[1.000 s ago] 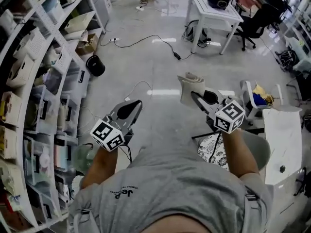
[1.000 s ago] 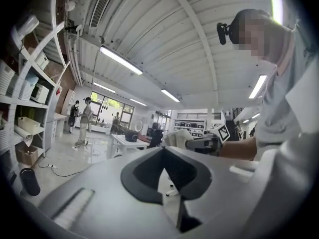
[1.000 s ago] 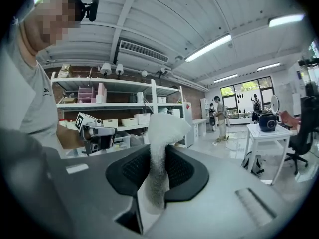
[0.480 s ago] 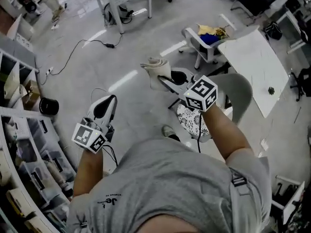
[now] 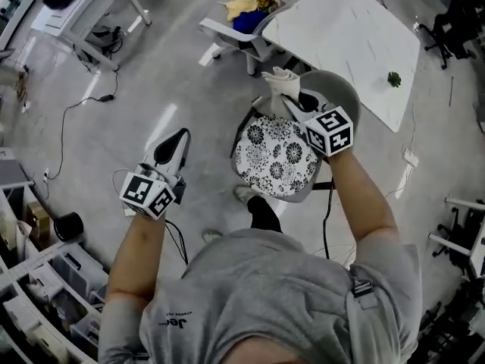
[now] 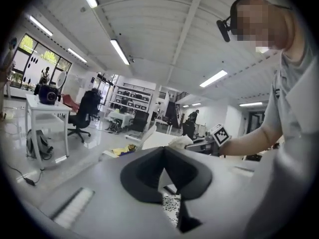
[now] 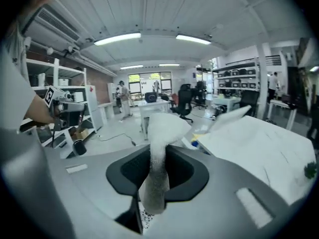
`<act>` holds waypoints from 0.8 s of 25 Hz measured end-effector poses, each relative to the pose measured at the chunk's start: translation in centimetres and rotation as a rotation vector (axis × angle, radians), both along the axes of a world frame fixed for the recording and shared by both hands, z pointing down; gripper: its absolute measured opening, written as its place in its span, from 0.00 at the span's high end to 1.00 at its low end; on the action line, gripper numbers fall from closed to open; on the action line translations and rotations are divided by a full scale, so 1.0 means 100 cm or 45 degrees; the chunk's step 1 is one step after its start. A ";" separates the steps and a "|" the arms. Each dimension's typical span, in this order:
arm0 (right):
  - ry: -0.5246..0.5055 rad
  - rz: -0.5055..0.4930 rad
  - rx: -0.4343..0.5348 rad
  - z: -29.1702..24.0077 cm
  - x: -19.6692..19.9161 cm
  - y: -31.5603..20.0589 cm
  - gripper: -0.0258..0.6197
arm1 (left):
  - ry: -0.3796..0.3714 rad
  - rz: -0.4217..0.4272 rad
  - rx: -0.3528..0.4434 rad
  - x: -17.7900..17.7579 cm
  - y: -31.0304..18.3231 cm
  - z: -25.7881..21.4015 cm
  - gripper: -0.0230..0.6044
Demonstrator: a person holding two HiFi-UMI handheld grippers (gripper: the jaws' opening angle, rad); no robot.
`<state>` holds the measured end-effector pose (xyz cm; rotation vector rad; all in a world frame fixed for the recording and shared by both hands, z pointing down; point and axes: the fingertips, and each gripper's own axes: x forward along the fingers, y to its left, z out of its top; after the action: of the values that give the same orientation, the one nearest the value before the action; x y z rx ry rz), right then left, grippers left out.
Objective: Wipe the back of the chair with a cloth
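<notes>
A chair with a black-and-white patterned seat (image 5: 276, 158) and a grey curved back (image 5: 342, 91) stands right in front of me. My right gripper (image 5: 294, 103) is shut on a white cloth (image 5: 280, 82) and hovers over the seat's far edge, close to the back. In the right gripper view the cloth (image 7: 160, 143) hangs upright between the jaws. My left gripper (image 5: 173, 139) is shut and holds nothing, over bare floor left of the chair. The left gripper view shows the patterned seat (image 6: 172, 208) below its jaws and the cloth (image 6: 180, 142) beyond.
A white table (image 5: 348, 36) stands just behind the chair back. Another chair (image 5: 239, 25) holding yellow and blue items sits at the top. A cable (image 5: 68, 108) runs over the floor at left. Shelves (image 5: 38, 279) and a black bin (image 5: 68, 224) fill the lower left.
The view has swung round from the shelves to the chair. My right gripper with the cloth now sits over the chair by its back; the left stays shut beside it.
</notes>
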<state>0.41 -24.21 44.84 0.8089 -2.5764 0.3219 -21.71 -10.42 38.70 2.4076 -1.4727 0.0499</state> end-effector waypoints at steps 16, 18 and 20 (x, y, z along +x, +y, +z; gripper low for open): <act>0.291 0.422 -0.039 0.162 0.121 -0.148 0.85 | -0.005 0.211 -0.205 0.113 -0.101 0.124 0.87; 0.292 0.460 -0.038 0.164 0.125 -0.153 0.85 | -0.004 0.204 -0.218 0.111 -0.098 0.129 0.87; 0.312 0.475 -0.024 0.164 0.126 -0.154 0.85 | -0.007 0.198 -0.226 0.108 -0.094 0.130 0.87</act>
<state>13.01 -39.61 61.24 1.2406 -2.1865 0.3317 -10.94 -19.84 51.75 2.3728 -1.2244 0.2133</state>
